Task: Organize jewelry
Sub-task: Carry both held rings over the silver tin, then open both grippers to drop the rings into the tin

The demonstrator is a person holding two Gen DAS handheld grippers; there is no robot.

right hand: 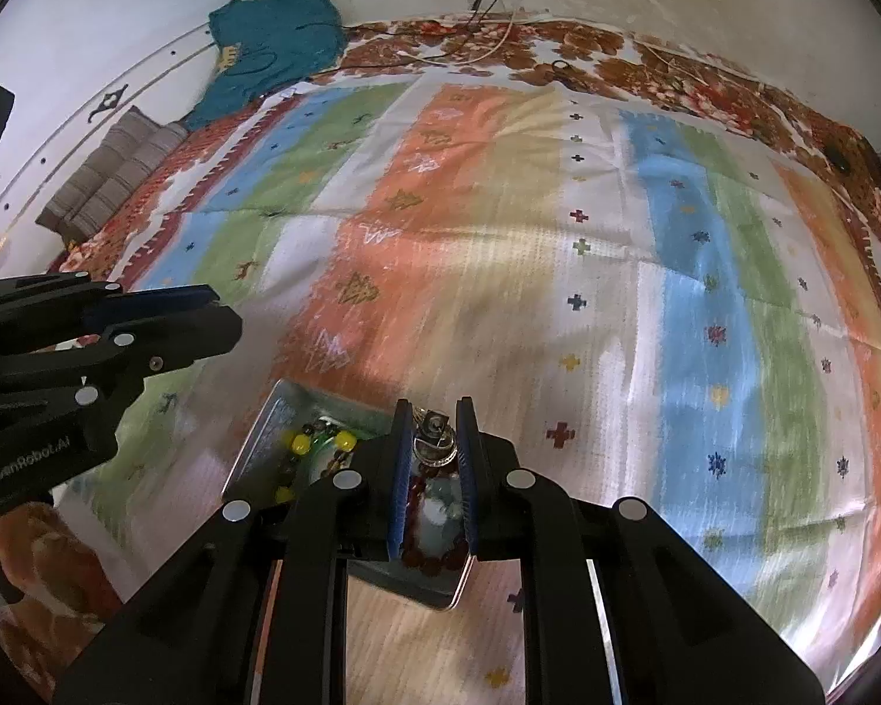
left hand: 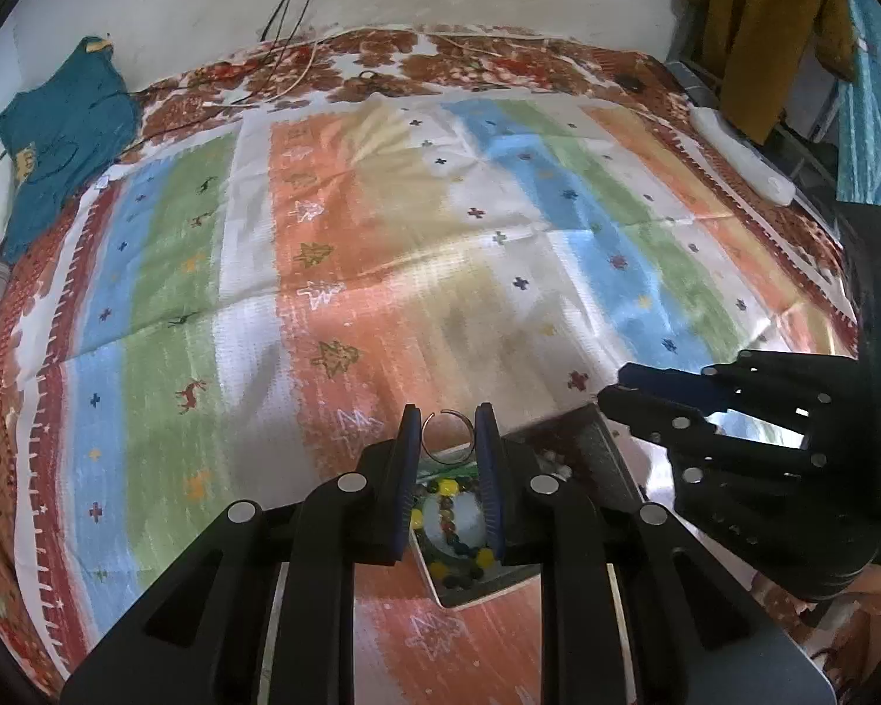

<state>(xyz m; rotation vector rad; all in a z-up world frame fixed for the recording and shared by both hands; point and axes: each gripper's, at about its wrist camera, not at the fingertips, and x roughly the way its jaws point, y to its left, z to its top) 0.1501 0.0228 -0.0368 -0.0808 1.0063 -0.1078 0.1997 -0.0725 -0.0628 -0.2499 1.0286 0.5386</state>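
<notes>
My left gripper (left hand: 447, 418) is shut on a thin silver open ring (left hand: 447, 437) and holds it above a metal jewelry tray (left hand: 593, 440). The tray holds a bracelet of yellow and dark beads (left hand: 449, 490). In the right wrist view my right gripper (right hand: 434, 411) is shut on a chunky silver ring (right hand: 433, 440), held over the same tray (right hand: 264, 429), where a dark red bead bracelet (right hand: 426, 561) and the yellow beads (right hand: 301, 442) lie. Each gripper shows in the other's view, the right one (left hand: 622, 382) and the left one (right hand: 217, 305).
The tray lies on a striped, colourful cloth (left hand: 382, 235) spread over a bed. A teal garment (left hand: 59, 135) lies at the far left by the wall. Cables (left hand: 299, 0) hang down the wall. A white power strip (left hand: 740, 153) and a mustard cloth (left hand: 757, 29) are at the far right.
</notes>
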